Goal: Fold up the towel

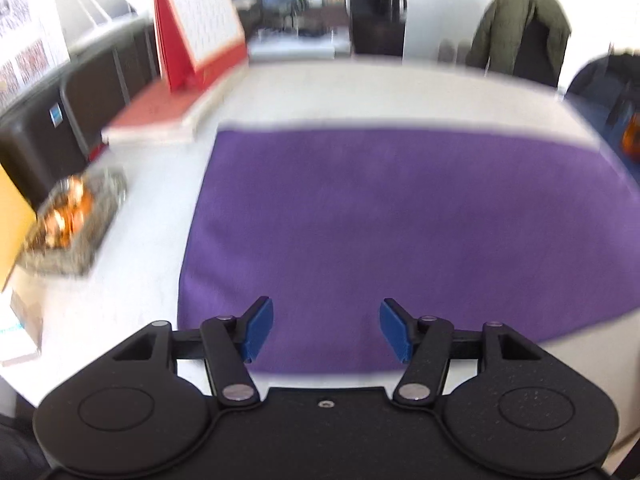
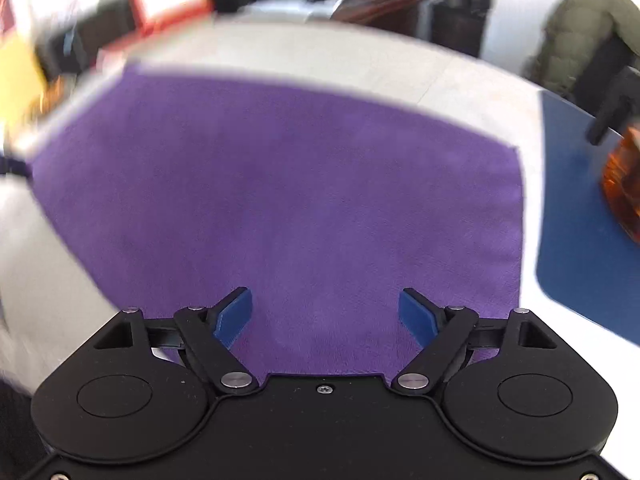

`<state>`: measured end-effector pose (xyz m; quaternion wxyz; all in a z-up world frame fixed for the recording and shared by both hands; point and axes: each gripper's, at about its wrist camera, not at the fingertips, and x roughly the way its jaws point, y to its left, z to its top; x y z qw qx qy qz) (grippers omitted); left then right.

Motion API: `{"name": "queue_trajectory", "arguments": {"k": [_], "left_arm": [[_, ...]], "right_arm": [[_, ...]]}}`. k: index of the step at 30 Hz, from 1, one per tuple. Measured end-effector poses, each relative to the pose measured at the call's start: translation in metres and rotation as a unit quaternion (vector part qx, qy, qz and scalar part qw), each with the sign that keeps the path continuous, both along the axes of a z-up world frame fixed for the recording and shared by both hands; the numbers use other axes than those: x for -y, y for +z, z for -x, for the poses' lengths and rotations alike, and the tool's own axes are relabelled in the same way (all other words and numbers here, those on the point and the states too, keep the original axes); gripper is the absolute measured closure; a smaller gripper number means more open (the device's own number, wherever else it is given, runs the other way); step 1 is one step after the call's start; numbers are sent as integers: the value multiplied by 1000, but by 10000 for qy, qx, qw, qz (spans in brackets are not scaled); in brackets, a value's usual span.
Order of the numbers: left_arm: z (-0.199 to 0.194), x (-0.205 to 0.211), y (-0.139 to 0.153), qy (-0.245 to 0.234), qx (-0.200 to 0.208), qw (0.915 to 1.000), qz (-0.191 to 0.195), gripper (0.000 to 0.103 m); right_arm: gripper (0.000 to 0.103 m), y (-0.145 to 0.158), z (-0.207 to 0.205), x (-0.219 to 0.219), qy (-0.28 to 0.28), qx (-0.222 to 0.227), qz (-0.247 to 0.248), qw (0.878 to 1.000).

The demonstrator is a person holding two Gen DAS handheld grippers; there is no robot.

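A purple towel (image 1: 400, 224) lies flat on the white table (image 1: 320, 88). In the left wrist view my left gripper (image 1: 326, 328) hovers over the towel's near edge, toward its left corner, with its blue pads (image 1: 258, 330) apart and nothing between them. In the right wrist view the same towel (image 2: 304, 200) fills the middle of the picture. My right gripper (image 2: 326, 318) hangs above the towel's near part, close to its right edge, jaws wide apart and empty. Both pictures are blurred.
A red desk calendar (image 1: 200, 20) stands on a red book at the back left. A foil tray of orange food (image 1: 72, 220) sits left of the towel. A blue mat (image 2: 584, 216) with an orange object (image 2: 624, 184) lies to the right. A green jacket (image 1: 516, 28) hangs behind.
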<state>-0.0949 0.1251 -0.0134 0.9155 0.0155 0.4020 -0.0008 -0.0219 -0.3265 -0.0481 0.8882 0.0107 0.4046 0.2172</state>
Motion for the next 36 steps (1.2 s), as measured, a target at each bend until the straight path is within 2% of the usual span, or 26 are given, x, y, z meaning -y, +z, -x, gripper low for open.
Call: {"name": "queue_trajectory", "arguments": {"k": [1,2,3,5,6,8,10,11,12,13,15,16,19,20,21,22,24,25,27,28,29,31,32,34,35,36], "left_arm": [[-1,5,10,-5,149,9998,93,44],[-2,11,20,-6,288,9994,174,43],[-3,16,29,1,419,9988,247,41],[-2,27,51,88,726,9965,411,32],[-1,32,61,198,907,9943,516,29],[-1,41,75,414,1175,9893,765,17],[-3,49,84,549,1322,9851,954,16],[-4,54,88,585,1357,9843,969,16],[-5,59,93,620,1390,9839,941,15],[-5,64,97,644,1421,9836,899,14],[-4,71,104,715,1518,9818,886,14],[-1,74,108,754,1596,9791,1006,12],[7,77,117,673,1657,9767,1185,12],[8,79,120,642,1698,9772,1100,12],[9,81,122,656,1769,9772,974,12],[11,83,124,669,1840,9770,849,12],[13,84,125,790,1925,9756,704,12],[14,84,126,942,1941,9743,641,12],[13,83,124,1235,1851,9731,599,12],[13,82,123,1355,1770,9730,593,12],[15,81,121,1469,1648,9736,572,12],[20,80,116,1650,1390,9754,461,12],[22,78,112,1755,1244,9758,397,12],[24,72,102,1974,929,9753,354,12],[26,67,97,2110,821,9732,398,12],[27,62,92,2272,729,9701,436,12]], "right_arm": [[20,19,4,10,-239,135,-595,9979],[15,27,7,14,-333,220,-824,9958],[13,50,15,22,-512,451,-1244,9899],[2,77,25,29,-694,662,-1559,9831],[0,101,35,32,-790,833,-1758,9777],[0,134,53,37,-762,1275,-2189,9644],[0,149,61,39,-303,1681,-2920,9411],[0,150,60,39,-160,1679,-3035,9378],[0,153,55,37,77,1533,-3074,9391],[0,158,55,34,71,1468,-3013,9421],[0,175,72,33,-179,1952,-2814,9394],[0,179,79,35,-265,2295,-2825,9310],[0,154,71,43,-391,2116,-4055,8884],[0,145,58,44,-239,1647,-4468,8790],[0,128,38,40,55,976,-4955,8631],[0,111,17,36,362,282,-5412,8396],[0,106,14,35,249,474,-5440,8374],[0,109,16,35,301,992,-5334,8395],[0,107,5,34,650,1303,-5402,8288],[0,98,-14,27,805,918,-5586,8204],[0,87,-34,18,843,302,-5757,8127],[0,77,-57,5,935,-292,-5821,8072],[0,78,-59,2,992,-262,-5835,8056],[0,83,-64,-4,1114,502,-5760,8083],[0,86,-66,-6,1124,639,-5678,8130],[0,84,-75,-14,1123,497,-5513,8252]]}}
